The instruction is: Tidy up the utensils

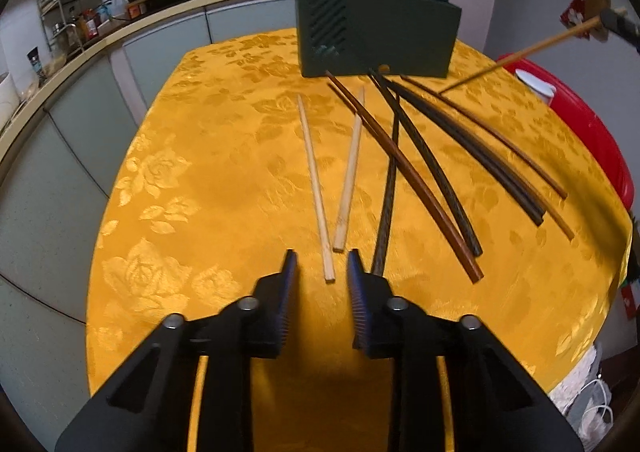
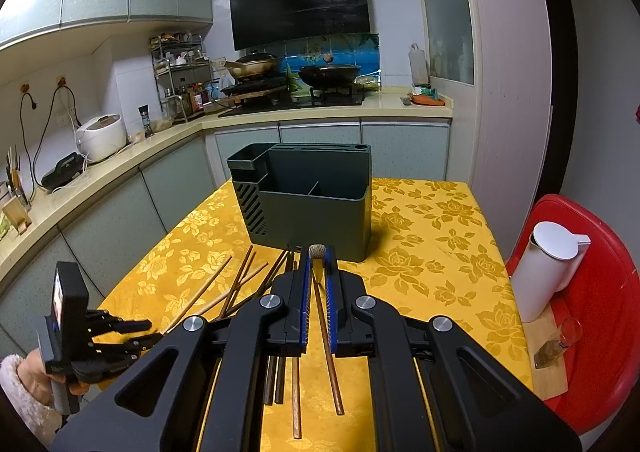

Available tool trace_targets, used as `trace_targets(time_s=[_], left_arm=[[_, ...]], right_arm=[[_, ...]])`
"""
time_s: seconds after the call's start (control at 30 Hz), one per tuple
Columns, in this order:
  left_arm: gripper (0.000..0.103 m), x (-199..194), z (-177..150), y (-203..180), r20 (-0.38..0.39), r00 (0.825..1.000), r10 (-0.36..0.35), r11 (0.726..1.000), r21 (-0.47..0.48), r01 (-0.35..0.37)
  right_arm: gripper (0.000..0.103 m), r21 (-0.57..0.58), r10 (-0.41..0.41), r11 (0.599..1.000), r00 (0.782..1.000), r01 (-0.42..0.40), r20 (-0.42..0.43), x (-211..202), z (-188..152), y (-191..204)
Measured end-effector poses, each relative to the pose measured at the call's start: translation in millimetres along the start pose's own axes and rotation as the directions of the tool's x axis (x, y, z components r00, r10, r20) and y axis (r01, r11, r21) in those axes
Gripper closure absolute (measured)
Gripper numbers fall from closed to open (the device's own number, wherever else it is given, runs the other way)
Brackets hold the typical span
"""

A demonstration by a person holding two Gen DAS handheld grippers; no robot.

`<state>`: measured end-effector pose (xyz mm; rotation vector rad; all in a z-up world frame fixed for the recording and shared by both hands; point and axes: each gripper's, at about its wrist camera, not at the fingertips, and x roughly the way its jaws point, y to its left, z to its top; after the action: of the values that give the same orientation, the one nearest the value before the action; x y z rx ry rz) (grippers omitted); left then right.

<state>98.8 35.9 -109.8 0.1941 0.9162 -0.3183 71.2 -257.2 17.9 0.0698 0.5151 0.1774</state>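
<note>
Several chopsticks lie on the yellow tablecloth (image 1: 200,180): two pale bamboo ones (image 1: 316,188), brown ones (image 1: 404,180) and black ones (image 1: 432,172). A dark green utensil holder (image 1: 376,32) stands at the table's far side; it also shows in the right wrist view (image 2: 312,212). My left gripper (image 1: 322,268) is open, its tips on either side of the near end of a bamboo chopstick. My right gripper (image 2: 319,264) is shut on a light wooden chopstick (image 2: 326,332), held in the air short of the holder; that chopstick (image 1: 520,56) also shows at the right of the left wrist view.
A red chair (image 2: 600,312) with a white jug (image 2: 552,264) and a small glass (image 2: 560,340) stands right of the table. Kitchen counter (image 2: 120,172) with stove, pans and a rice cooker runs along the left and back.
</note>
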Motion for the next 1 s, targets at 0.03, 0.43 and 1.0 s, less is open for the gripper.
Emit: trace_targets(time_s=[0.03, 0.43, 1.0], left_arm=[[0.086, 3, -1, -1, -0.007, 1.000, 0.005, 1.000, 0.005, -0.005], [0.098, -14, 2, -4, 0.043, 0.998, 0.047, 0.998, 0.043, -0.049], [0.098, -85, 75, 18, 0.204, 0.977, 0.064, 0.997, 0.022, -0.069]], right_arm=[[0.096, 0.001, 0.000, 1.000, 1.000, 0.000, -0.001, 0, 0, 0], [0.096, 0.000, 0.000, 1.000, 1.000, 0.000, 0.004, -1, 2, 0], [0.096, 0.006, 0.009, 1.000, 1.000, -0.009, 0.021, 7, 32, -5]])
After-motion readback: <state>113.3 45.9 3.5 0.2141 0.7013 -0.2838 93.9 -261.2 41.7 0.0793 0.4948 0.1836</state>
